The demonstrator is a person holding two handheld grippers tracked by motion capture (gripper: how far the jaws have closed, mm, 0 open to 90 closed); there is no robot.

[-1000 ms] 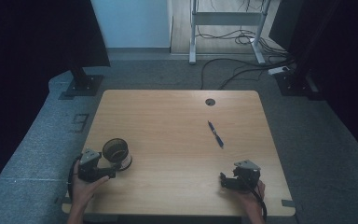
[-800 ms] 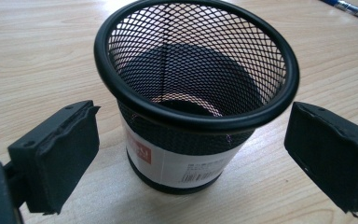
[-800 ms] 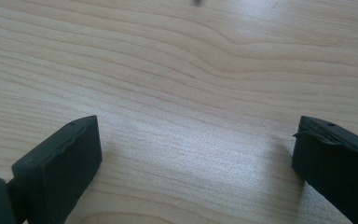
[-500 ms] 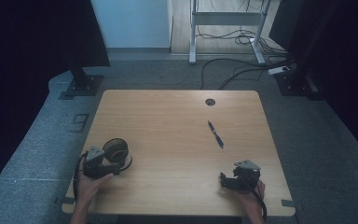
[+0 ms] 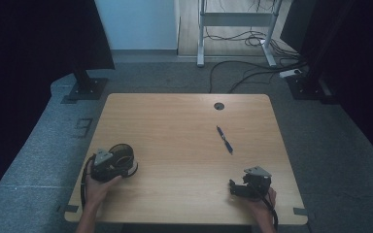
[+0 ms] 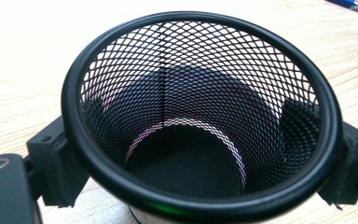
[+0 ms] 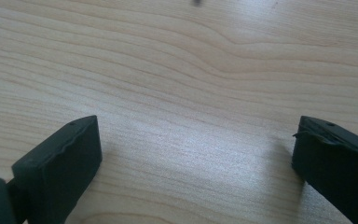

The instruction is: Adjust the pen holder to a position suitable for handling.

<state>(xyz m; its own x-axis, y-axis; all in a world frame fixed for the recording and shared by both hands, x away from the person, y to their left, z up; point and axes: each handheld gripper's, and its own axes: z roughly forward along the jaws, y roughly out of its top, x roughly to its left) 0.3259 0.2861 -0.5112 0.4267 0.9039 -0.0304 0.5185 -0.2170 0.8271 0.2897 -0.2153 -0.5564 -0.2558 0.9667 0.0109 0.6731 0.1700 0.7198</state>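
- Left hand [image 5: 97, 187] came in from 6 o'clock at the table's near-left corner, forearm angled slightly toward 1 o'clock, wrapped round the left gripper [image 5: 108, 162].
- Left gripper pointed toward 1 o'clock; grey three-cornered plate on top, black cable looping down at its 7 o'clock side.
- Its jaws sat one on each side of the mesh cup [image 6: 200, 116], pressed to the outer wall just under the rim. Clamped on the cup, jaws spread to the cup's full width.
- Mesh cup [image 5: 122, 156] was at roughly 7 o'clock from the table centre, near the left edge, tilted so its mouth faced the left gripper's camera.
- Right hand [image 5: 260, 206] was at the near-right corner, holding the right gripper [image 5: 233, 188] low over the wood, nose toward 9 o'clock.
- Right gripper [image 7: 193, 158] jaws stood wide apart, bare wood between them, gripping nothing.
- Pen [image 5: 224, 140] lay flat at about 3 o'clock from centre, well apart from both grippers; its tip showed at 1 o'clock in the left gripper view [image 6: 352, 4].
- No readable writing or brand anywhere.
- Cup: black diamond wire mesh, round, smooth rolled rim, solid dark base, one vertical seam.
- Pen: blue barrel, slim.
- Table [image 5: 175, 121]: light wood-grain top, rounded corners, dark round cable hole [image 5: 218, 106] at 12 o'clock.
- Jaws: matt black blocks with square ends.
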